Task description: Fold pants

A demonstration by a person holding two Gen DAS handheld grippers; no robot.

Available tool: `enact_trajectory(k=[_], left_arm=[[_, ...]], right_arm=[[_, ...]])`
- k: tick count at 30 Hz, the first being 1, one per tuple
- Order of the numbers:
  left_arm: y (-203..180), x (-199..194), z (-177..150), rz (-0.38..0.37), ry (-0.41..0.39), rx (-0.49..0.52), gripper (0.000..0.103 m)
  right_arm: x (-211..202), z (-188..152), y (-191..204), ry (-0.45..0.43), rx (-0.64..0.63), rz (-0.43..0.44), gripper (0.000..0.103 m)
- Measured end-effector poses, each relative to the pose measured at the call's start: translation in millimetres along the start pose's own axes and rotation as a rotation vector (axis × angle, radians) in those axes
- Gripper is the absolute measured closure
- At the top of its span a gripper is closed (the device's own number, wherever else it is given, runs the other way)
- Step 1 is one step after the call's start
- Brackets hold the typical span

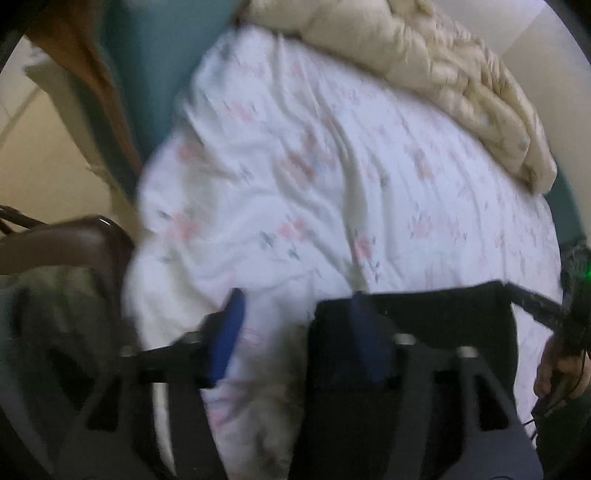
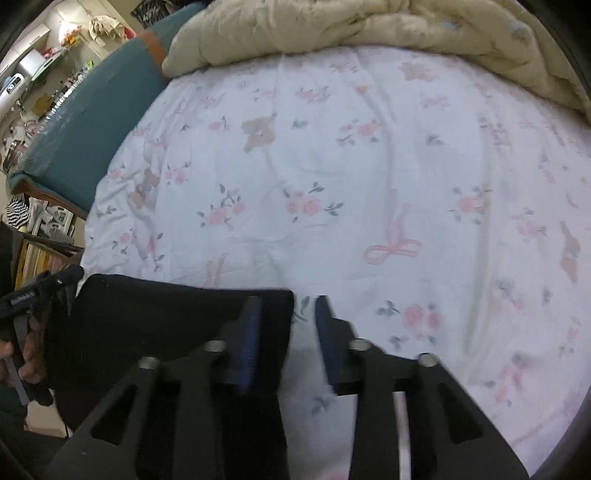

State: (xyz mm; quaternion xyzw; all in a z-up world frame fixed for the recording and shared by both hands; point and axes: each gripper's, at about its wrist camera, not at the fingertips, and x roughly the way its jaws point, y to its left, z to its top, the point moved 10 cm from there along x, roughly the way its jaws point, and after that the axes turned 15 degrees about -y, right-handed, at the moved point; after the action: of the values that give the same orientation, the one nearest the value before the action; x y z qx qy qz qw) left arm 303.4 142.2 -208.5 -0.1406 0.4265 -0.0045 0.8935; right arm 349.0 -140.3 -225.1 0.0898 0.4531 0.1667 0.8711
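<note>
Left gripper (image 1: pixel 295 332) parted, one finger over the black pants (image 1: pixel 424 332), nothing pinched. Pants laid flat at the near edge of the floral bed sheet (image 2: pixel 332 166), likely for folding. Right gripper (image 2: pixel 286 332) parted astride their corner, gripping nothing.

We see black pants (image 2: pixel 166 314) lying on a white sheet (image 2: pixel 332 166) printed with pink roses, grey-green leaves, pink ribbon bows and tan bears. Past the sheet lies a cream quilt (image 2: pixel 351 26), and beside it a teal headboard (image 2: pixel 96 122) with a brown wooden edge. Both grippers are black with blue pads (image 2: pixel 247 343), and a dark brown chair (image 1: pixel 74 240) shows from the left wrist.
</note>
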Motion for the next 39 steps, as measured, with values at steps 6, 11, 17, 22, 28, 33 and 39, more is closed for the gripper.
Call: enact_trajectory(k=[6,11,17,22,28,33,39], left_arm=[[-38.4,-64.9,-21.6,-0.102,-0.025,0.034,0.043],[-77.2,-60.5,-111.8,-0.160,0.162,0.185,0.043],[-28.3,-41.9,-130.3,-0.065,0.186,0.176,0.028],[36.7,-91.6,-108.4,0.072,0.074,-0.083,0.028],[16.8,-152.1,-134.1,0.019,-0.071,-0.195,0.018],[-17.5,-159.8,-189.3,-0.047,-0.093,-0.349,0.015],[-42.5,-124.6,-254.6,-0.097,-0.060,-0.544,0.015]], right_arm=[[-68.1,-10.3,42.7,-0.069,-0.024,0.122,0.061],[-78.7,-76.0,92.0,0.088,0.102,0.330,0.062],[-57.7,-100.9,9.6,0.047,0.231,0.087,0.063],[-105.1,-104.0,-42.8,-0.048,0.457,0.033,0.060],[-160.6,-121.2,-0.5,-0.181,0.554,0.148,0.022],[-169.0,-183.1,43.3,-0.175,0.721,0.265,0.018],[-125.8,-242.2,85.5,-0.091,0.965,0.422,0.014]])
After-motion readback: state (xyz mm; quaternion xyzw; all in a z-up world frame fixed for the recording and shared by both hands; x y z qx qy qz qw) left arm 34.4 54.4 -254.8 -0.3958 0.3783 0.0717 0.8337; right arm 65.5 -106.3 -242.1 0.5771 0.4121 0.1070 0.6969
